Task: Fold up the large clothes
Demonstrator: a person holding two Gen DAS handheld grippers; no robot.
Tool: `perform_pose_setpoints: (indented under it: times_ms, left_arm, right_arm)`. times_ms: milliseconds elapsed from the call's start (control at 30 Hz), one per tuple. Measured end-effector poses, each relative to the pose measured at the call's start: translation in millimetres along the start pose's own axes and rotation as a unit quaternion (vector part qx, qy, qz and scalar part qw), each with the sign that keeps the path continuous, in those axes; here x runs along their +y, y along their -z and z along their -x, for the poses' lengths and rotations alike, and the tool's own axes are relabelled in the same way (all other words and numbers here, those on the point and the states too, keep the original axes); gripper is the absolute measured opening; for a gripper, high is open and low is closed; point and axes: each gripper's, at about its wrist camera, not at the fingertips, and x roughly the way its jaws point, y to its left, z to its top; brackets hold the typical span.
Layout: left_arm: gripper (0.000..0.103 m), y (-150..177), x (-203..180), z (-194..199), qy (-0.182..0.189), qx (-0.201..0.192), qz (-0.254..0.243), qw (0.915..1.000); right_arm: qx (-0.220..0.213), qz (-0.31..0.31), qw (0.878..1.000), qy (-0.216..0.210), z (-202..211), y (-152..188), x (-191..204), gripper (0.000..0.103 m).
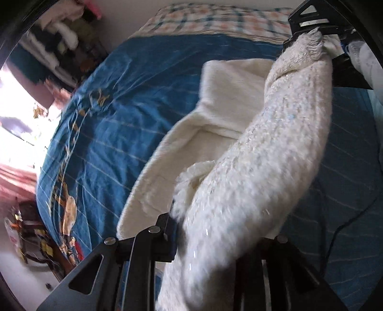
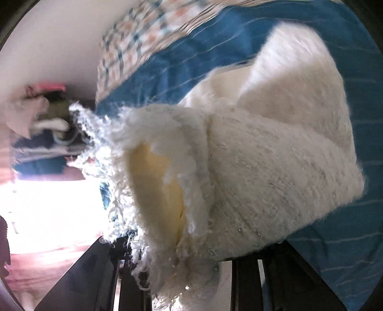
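A fluffy white knit sweater [image 1: 270, 153] hangs stretched over a blue bedspread [image 1: 115, 124]. My left gripper [image 1: 205, 241] is shut on one end of it, the knit spilling over the jaws. My right gripper [image 1: 318, 40] shows at the top right of the left wrist view, shut on the sweater's other end. In the right wrist view the sweater [image 2: 275, 155] fills the middle, bunched over my right gripper [image 2: 189, 258], with a frayed fuzzy edge and a cream inner side. Part of the sweater's body [image 1: 215, 114] still lies on the bed.
A checked pillow or sheet [image 1: 215, 19] lies at the head of the bed by the white wall. Shelves with stacked clothes [image 1: 59, 40] stand at the left. A black cable [image 1: 335, 229] runs across the bedspread at the right. Bright window light at the left.
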Motion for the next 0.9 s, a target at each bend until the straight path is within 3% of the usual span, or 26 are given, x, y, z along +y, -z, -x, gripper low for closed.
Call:
perform_pose_setpoints:
  times_ms: [200, 300, 367, 500, 567, 600, 633, 667, 800, 900]
  left_arm:
    - [0.024, 2, 65, -47, 0.028, 0.036, 0.058, 0.9973]
    - [0.031, 5, 89, -68, 0.043, 0.056, 0.080, 0.9943]
    - [0.037, 8, 100, -76, 0.045, 0.061, 0.090, 0.9931]
    - [0.037, 8, 104, -82, 0.052, 0.066, 0.092, 0.9922]
    - [0.037, 8, 106, -81, 0.052, 0.069, 0.094, 0.9918]
    - [0.037, 7, 108, -81, 0.054, 0.070, 0.095, 0.9915]
    - [0.037, 7, 111, -81, 0.056, 0.074, 0.098, 0.9908]
    - [0.037, 8, 116, -77, 0.062, 0.079, 0.107, 0.9892]
    - [0.037, 11, 149, -58, 0.091, 0.085, 0.151, 0.9807]
    - [0.044, 18, 182, -48, 0.116, 0.095, 0.198, 0.9686]
  right_arm:
    - [0.036, 0.034, 0.994, 0.101, -81, 5, 53, 0.027]
    - [0.044, 0.049, 0.987, 0.148, -111, 10, 66, 0.027]
    - [0.045, 0.054, 0.984, 0.164, -117, 16, 67, 0.027]
    - [0.049, 0.056, 0.979, 0.188, -128, 18, 73, 0.029]
    - [0.056, 0.059, 0.977, 0.195, -146, 8, 82, 0.041]
    - [0.062, 0.062, 0.978, 0.191, -145, 9, 86, 0.048]
    - [0.064, 0.062, 0.980, 0.178, -145, 8, 89, 0.064]
    - [0.072, 0.066, 0.986, 0.137, -141, 9, 94, 0.076]
    - [0.073, 0.081, 0.993, 0.038, -105, 19, 95, 0.076]
    - [0.049, 0.094, 0.993, 0.051, -64, 37, 78, 0.076]
